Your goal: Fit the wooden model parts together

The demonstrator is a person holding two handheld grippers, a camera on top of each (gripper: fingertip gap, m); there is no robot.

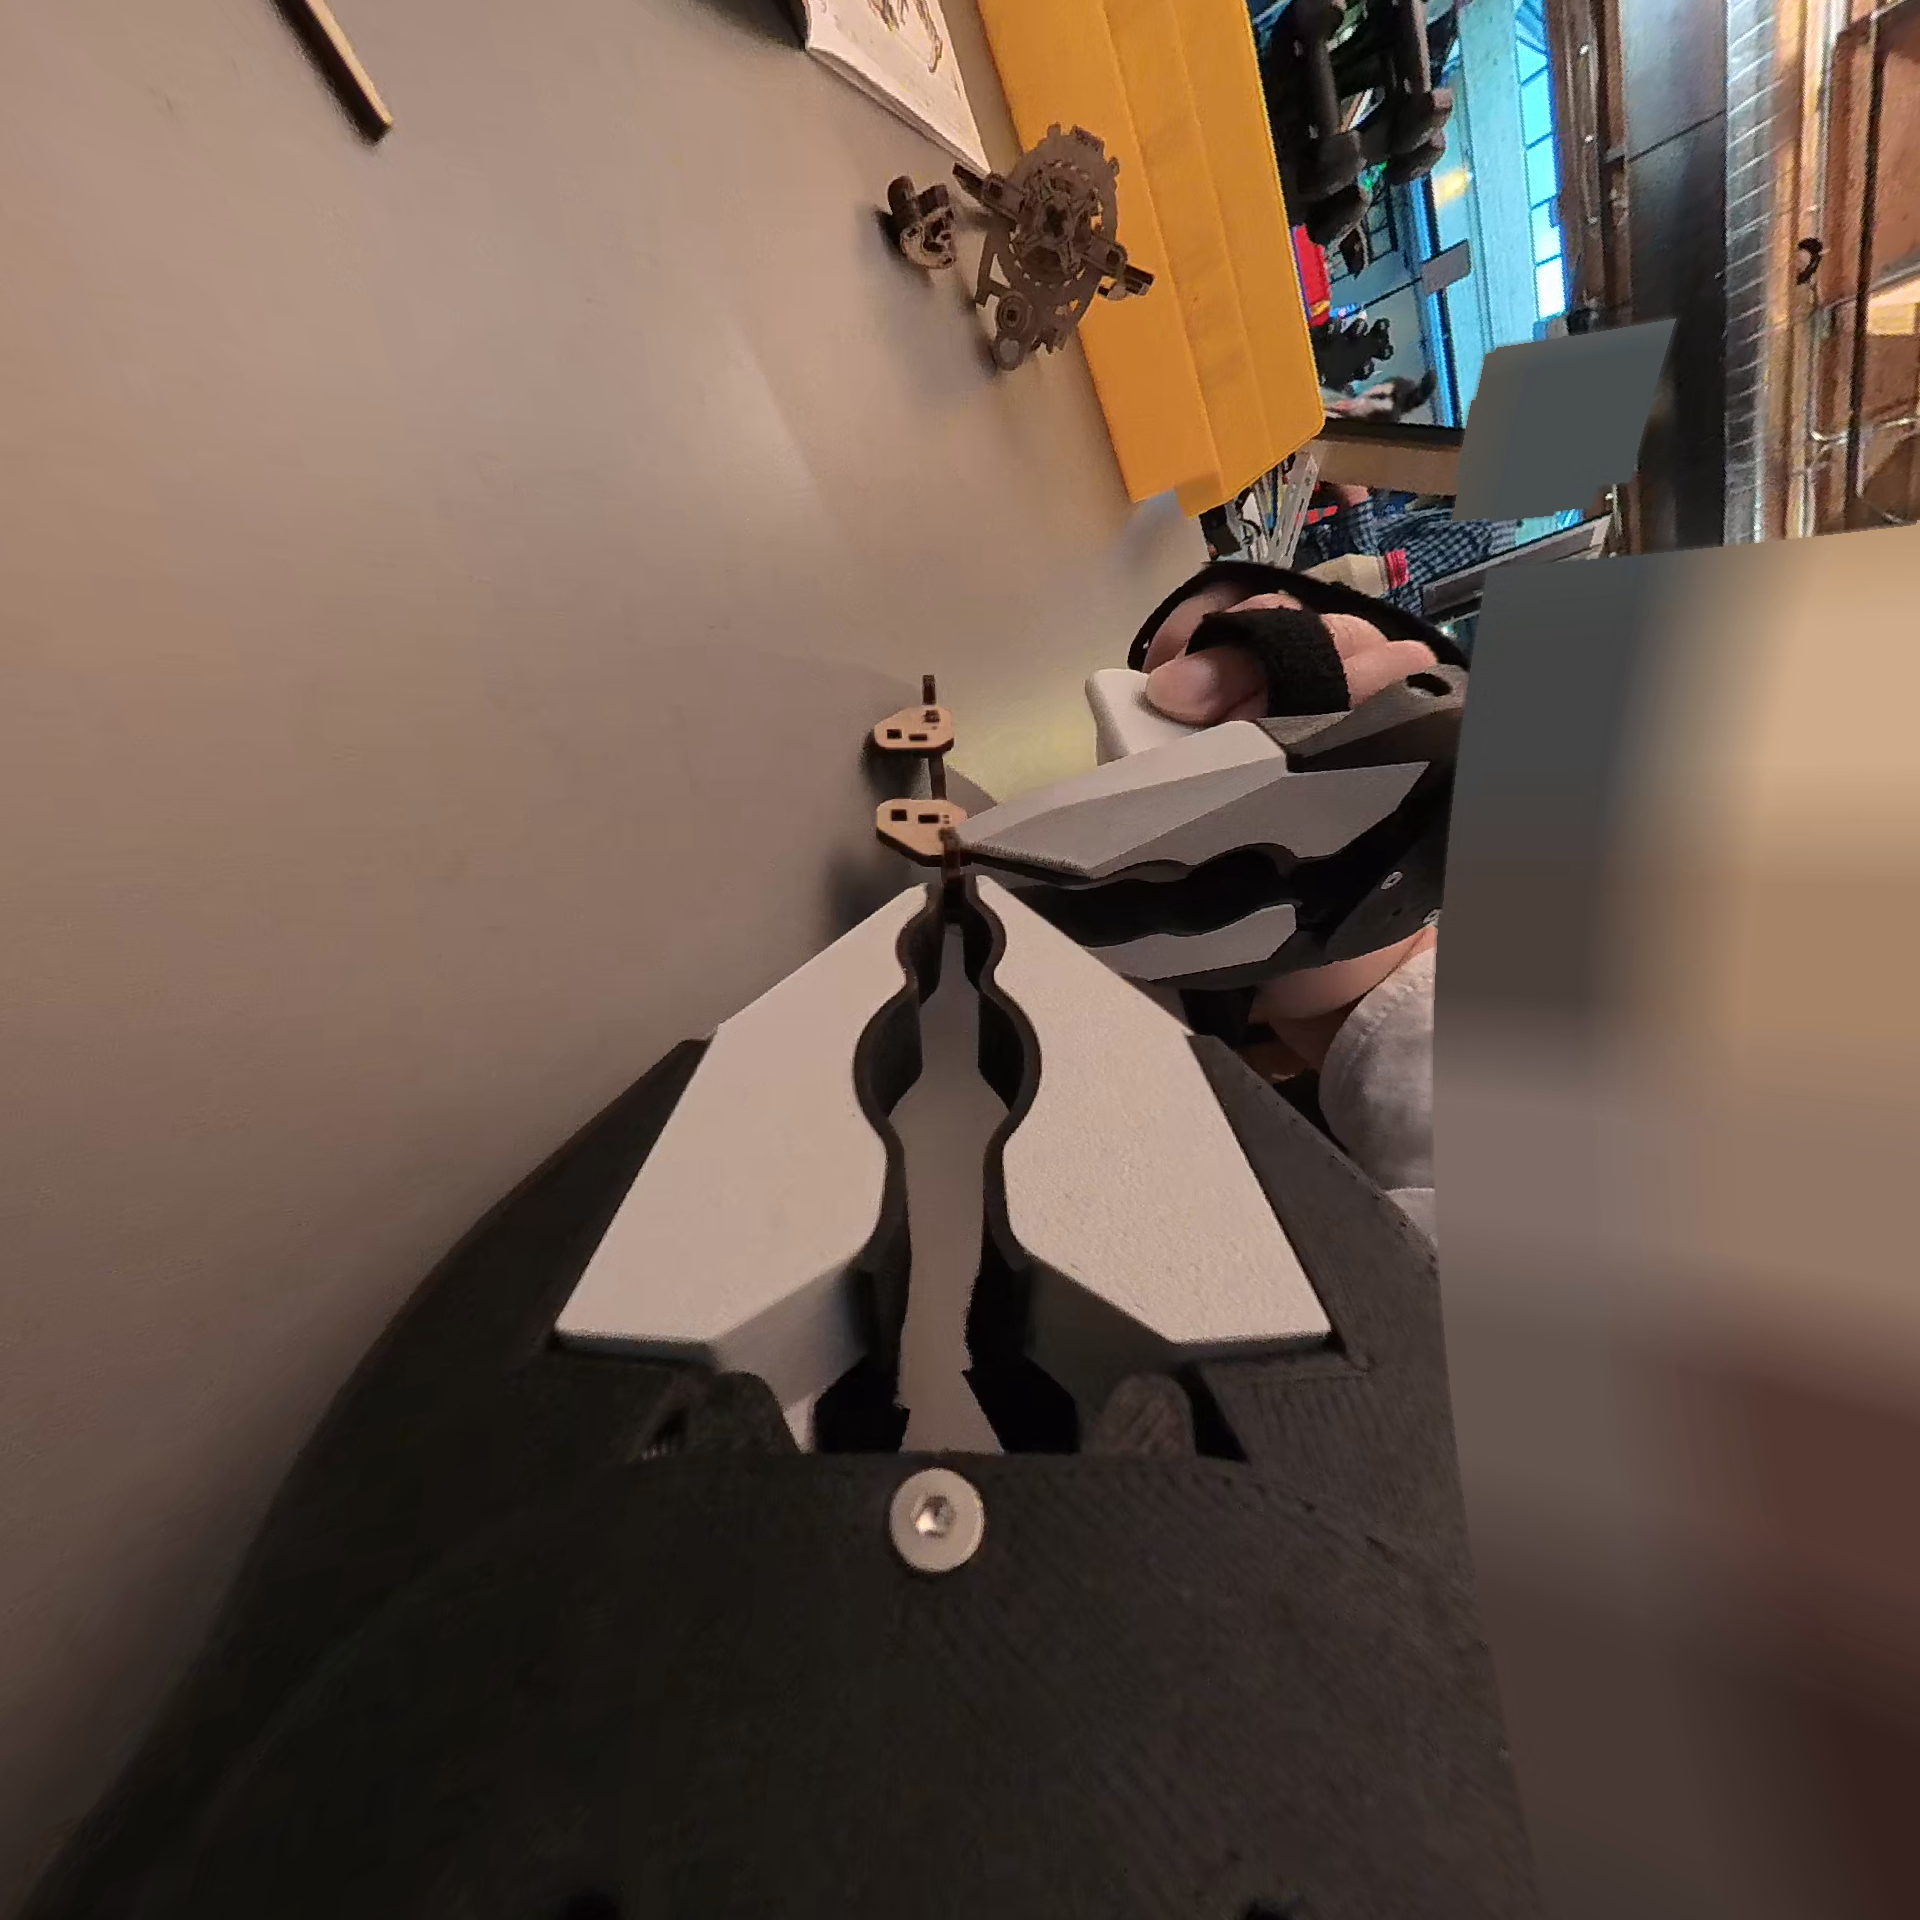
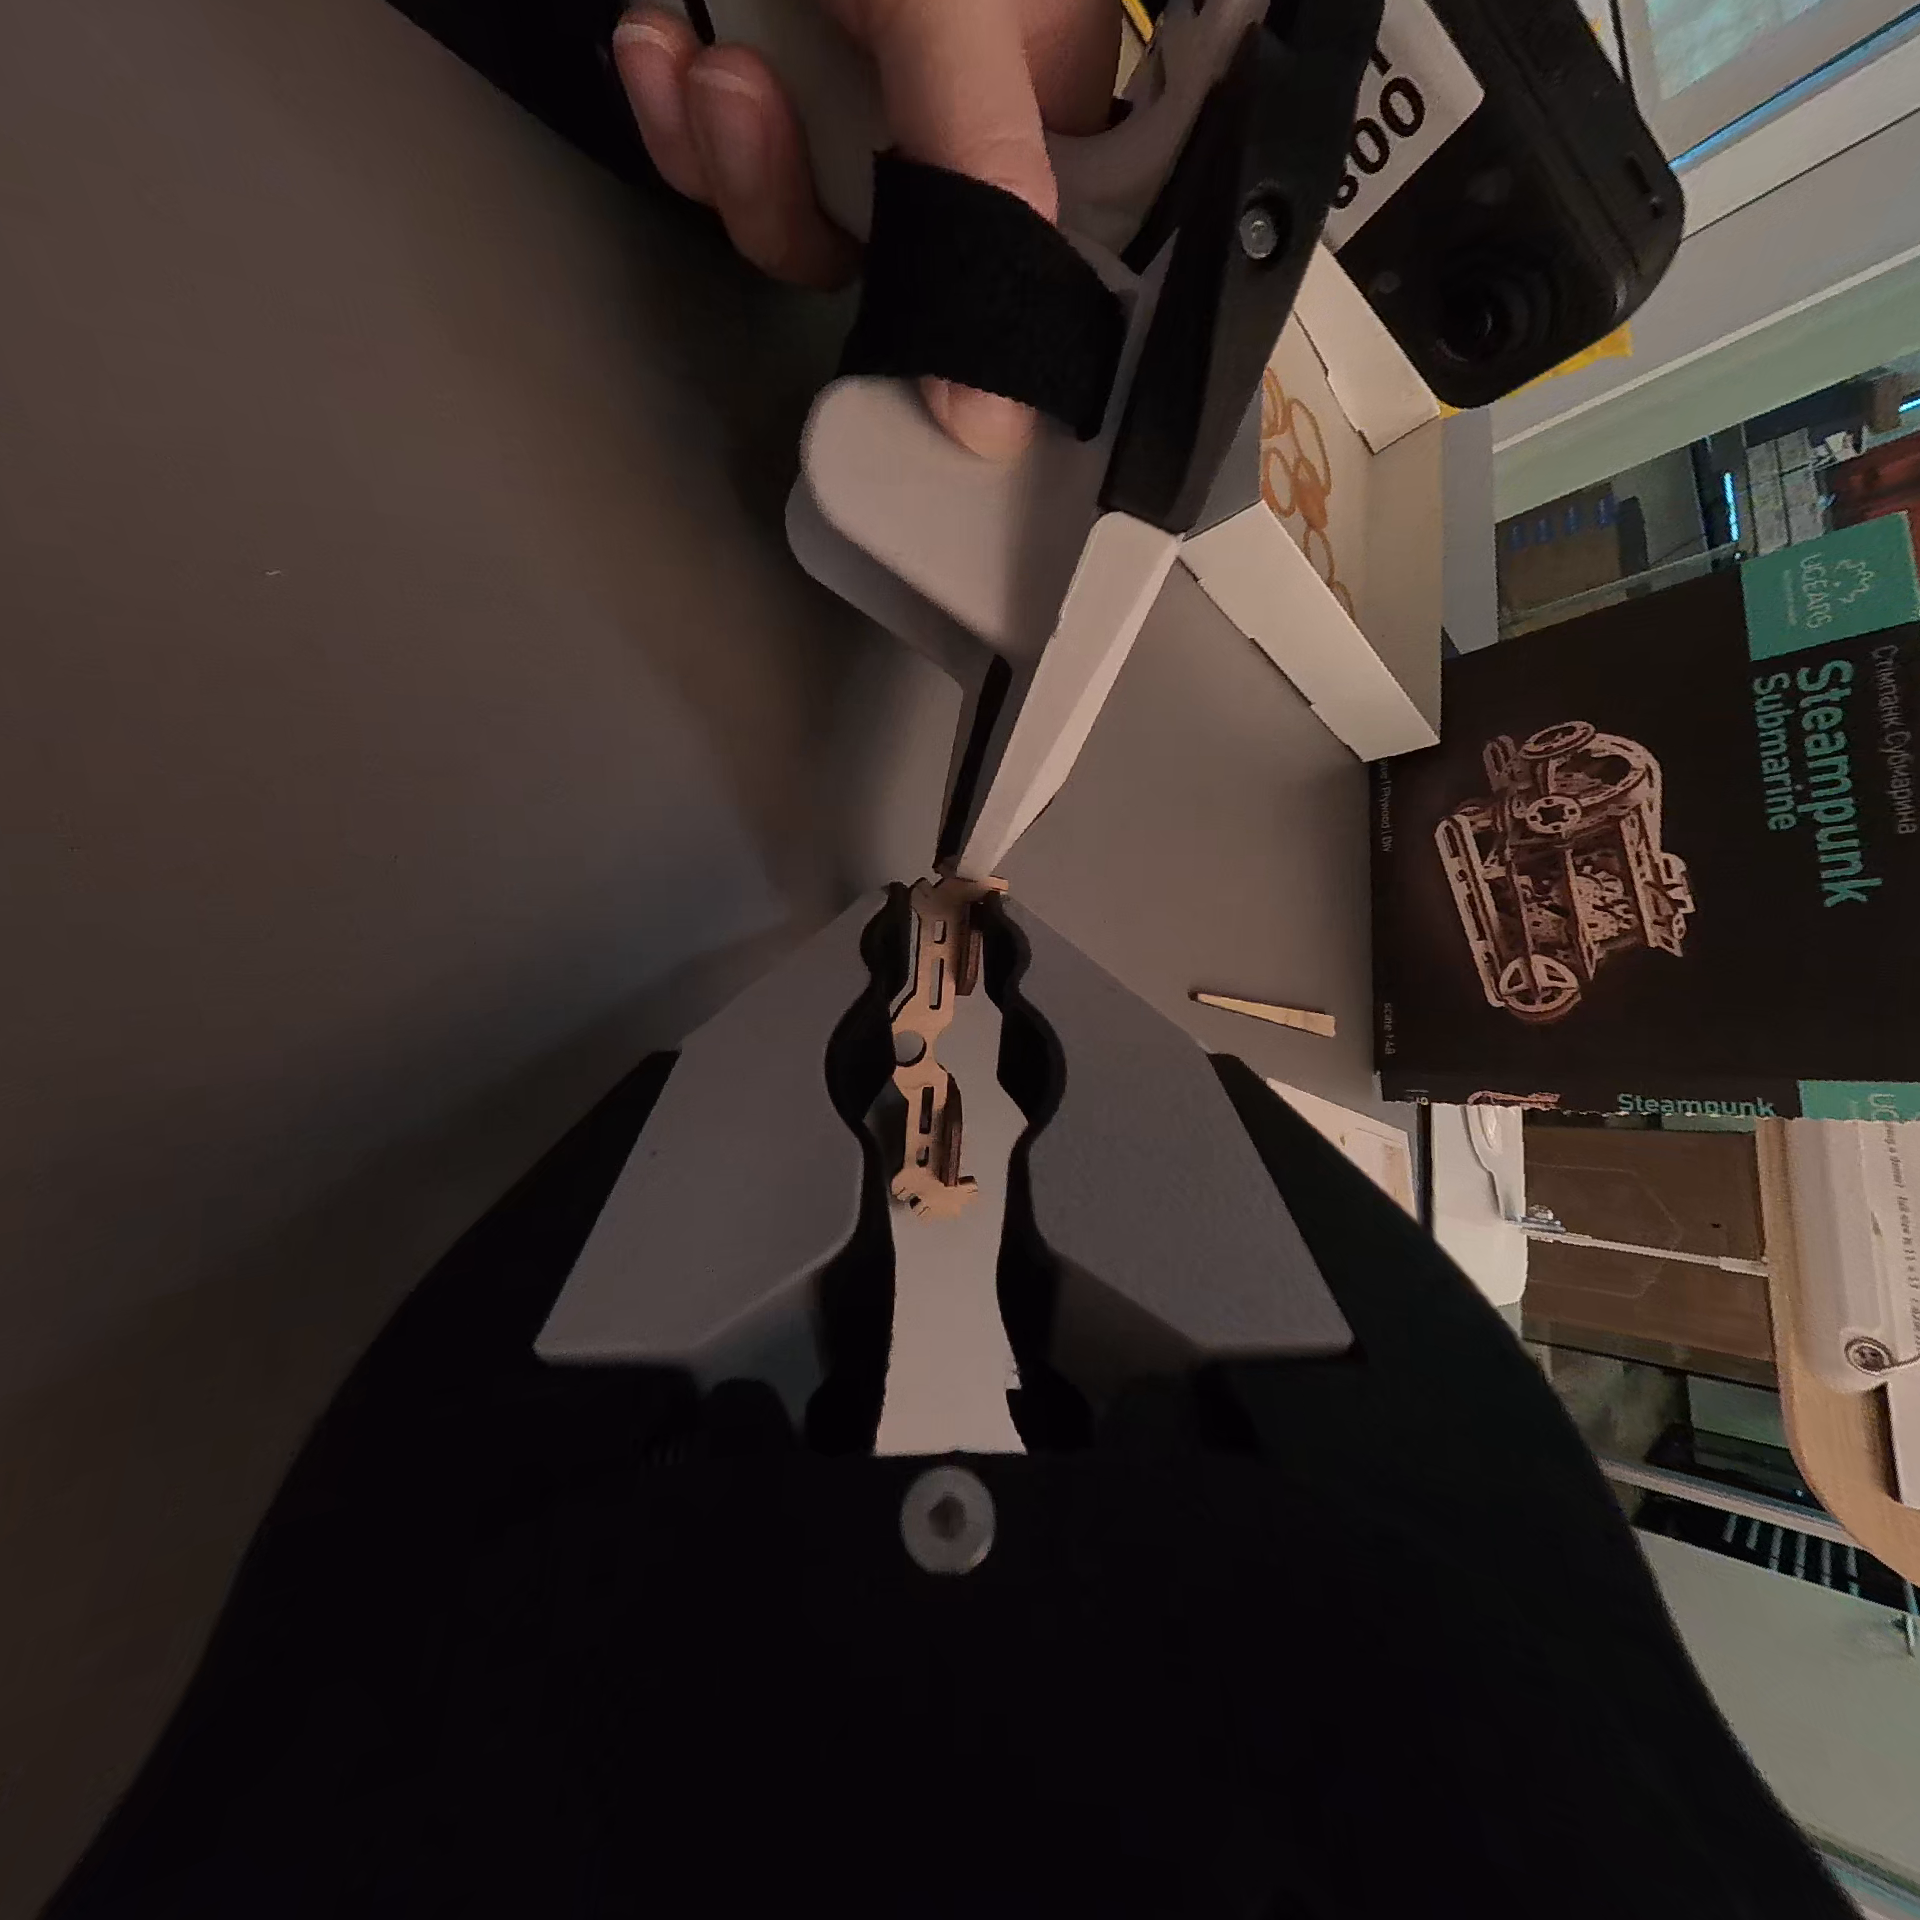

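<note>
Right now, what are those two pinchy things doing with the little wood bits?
A person is holding a gripper in each hand and building a wooden model. The right gripper is shut on a long slotted wooden strip. The left gripper pinches a thin dark wooden piece right at the strip's end, where two small oval plates stick out. Farther off on the grey table sits a finished gear assembly beside a yellow bin.

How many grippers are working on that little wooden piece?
2. The left gripper pinches its thin edge from below; the right gripper clamps the wooden piece between its fingers. Their tips nearly meet.
</note>
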